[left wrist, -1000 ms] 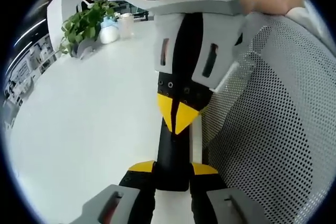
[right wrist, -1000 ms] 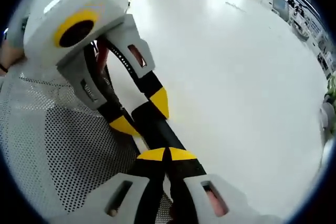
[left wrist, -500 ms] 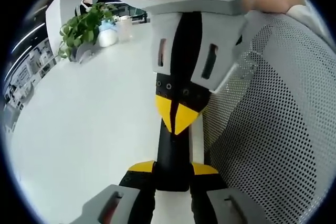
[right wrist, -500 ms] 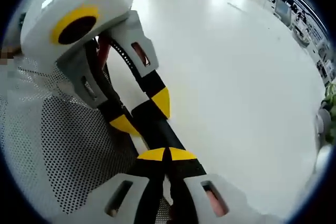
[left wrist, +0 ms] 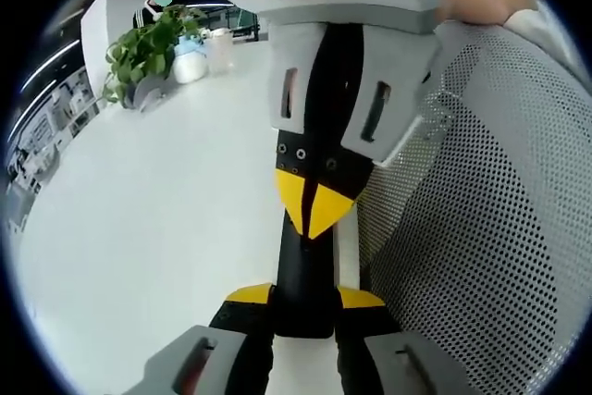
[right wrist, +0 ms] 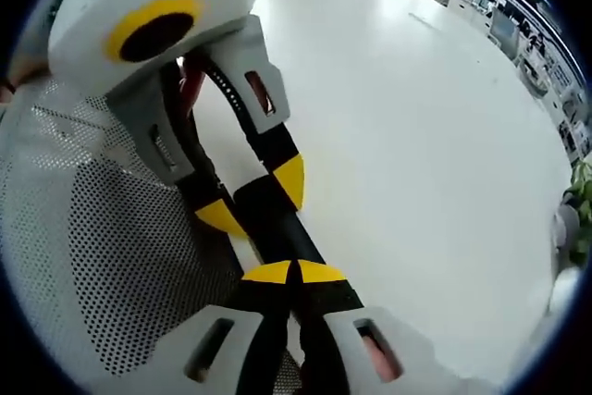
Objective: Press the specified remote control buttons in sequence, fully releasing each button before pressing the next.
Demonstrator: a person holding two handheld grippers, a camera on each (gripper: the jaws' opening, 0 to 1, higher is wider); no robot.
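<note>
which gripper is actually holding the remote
The left gripper: its jaws sit on either side of the black remote, clamping it. The right gripper has its jaws shut together, tips pointing onto the remote.

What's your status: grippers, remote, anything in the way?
Left gripper shut on remote. Right gripper shut, tips down on remote. Mesh close beside, not blocking.
</note>
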